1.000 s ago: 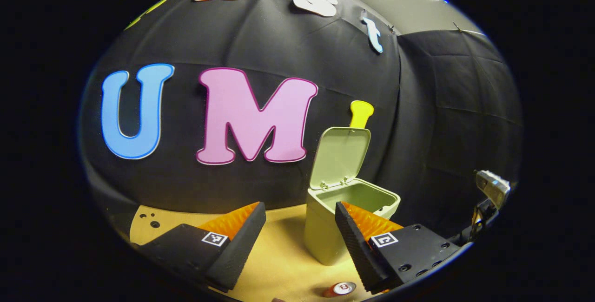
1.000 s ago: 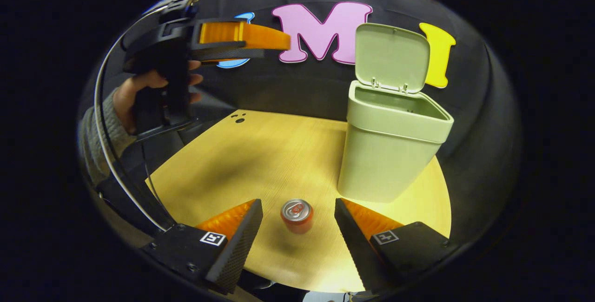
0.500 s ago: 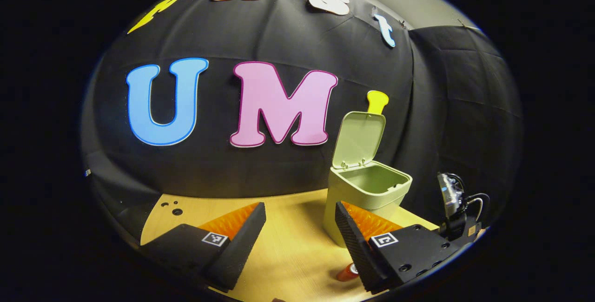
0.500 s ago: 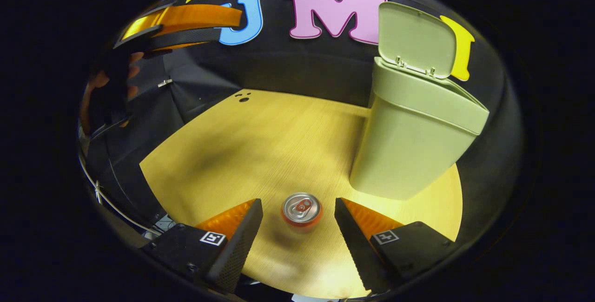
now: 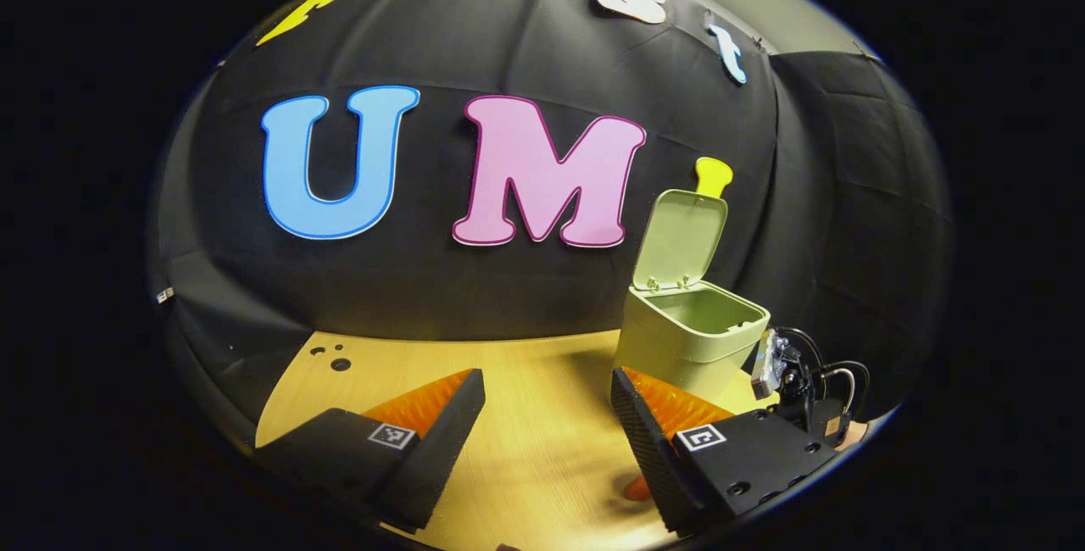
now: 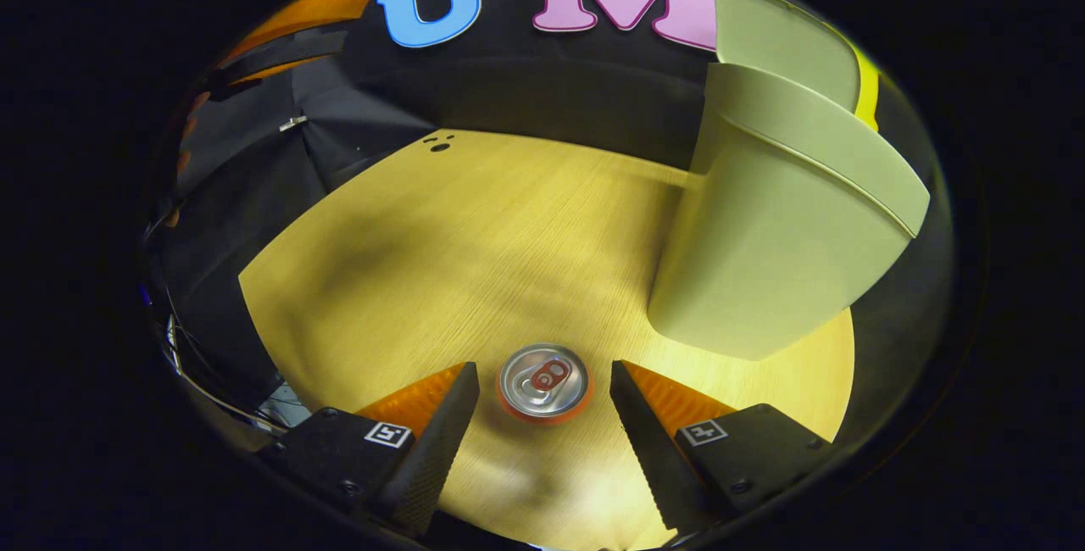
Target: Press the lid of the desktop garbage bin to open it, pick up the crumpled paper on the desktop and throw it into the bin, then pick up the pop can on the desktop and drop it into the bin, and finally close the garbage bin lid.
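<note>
In the left gripper view, the left gripper (image 5: 547,415) hangs above the desk (image 5: 525,449) with its fingers spread wide and nothing between them. The bin (image 5: 688,337) stands toward the desk's far right edge, its lid (image 5: 681,239) tipped up and back. A sliver of the can (image 5: 636,490) peeps out beside the near finger, and the right gripper (image 5: 792,377) sits low, just beside the bin.

In the right gripper view, the right gripper (image 6: 544,415) is poised over the can (image 6: 542,381), fingers parted on either side and not touching it. The can stands upright near the desk's (image 6: 475,246) front edge, the bin (image 6: 780,229) close by at the right edge. No crumpled paper lies on the desk, so the can step seems in hand. Next: lower around the can, then close on it squarely.
</note>
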Tool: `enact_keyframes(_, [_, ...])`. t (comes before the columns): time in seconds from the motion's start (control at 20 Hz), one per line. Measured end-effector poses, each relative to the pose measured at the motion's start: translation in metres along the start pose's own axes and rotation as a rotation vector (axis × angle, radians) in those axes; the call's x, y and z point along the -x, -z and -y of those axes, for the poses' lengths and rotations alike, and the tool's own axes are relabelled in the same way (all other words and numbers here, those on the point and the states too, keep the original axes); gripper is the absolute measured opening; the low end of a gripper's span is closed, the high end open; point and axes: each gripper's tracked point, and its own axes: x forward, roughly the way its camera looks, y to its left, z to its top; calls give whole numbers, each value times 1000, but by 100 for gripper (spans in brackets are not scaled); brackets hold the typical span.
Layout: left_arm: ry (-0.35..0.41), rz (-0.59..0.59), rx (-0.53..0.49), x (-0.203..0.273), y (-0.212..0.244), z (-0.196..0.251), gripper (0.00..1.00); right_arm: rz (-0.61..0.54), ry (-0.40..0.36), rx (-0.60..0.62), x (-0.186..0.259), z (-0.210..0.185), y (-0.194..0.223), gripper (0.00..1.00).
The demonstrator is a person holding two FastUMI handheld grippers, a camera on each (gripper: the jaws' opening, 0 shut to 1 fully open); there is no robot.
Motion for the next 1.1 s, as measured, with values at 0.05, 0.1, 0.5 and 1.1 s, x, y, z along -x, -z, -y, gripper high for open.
enact_keyframes(0.05, [-4,0,3,0,0,-3,96,-9,-2,3,-2,-1,2,98])
enact_keyframes(0.1, [-10,-1,6,-1,1,-5,96,-16,-3,8,-3,-1,5,99])
enact_keyframes(0.5, [-34,-17,20,-4,8,-18,96,-69,1,3,-19,1,18,98])
enact_keyframes(1.1, [-55,-24,34,-5,12,-25,96,-69,-24,-17,-13,-1,14,84])
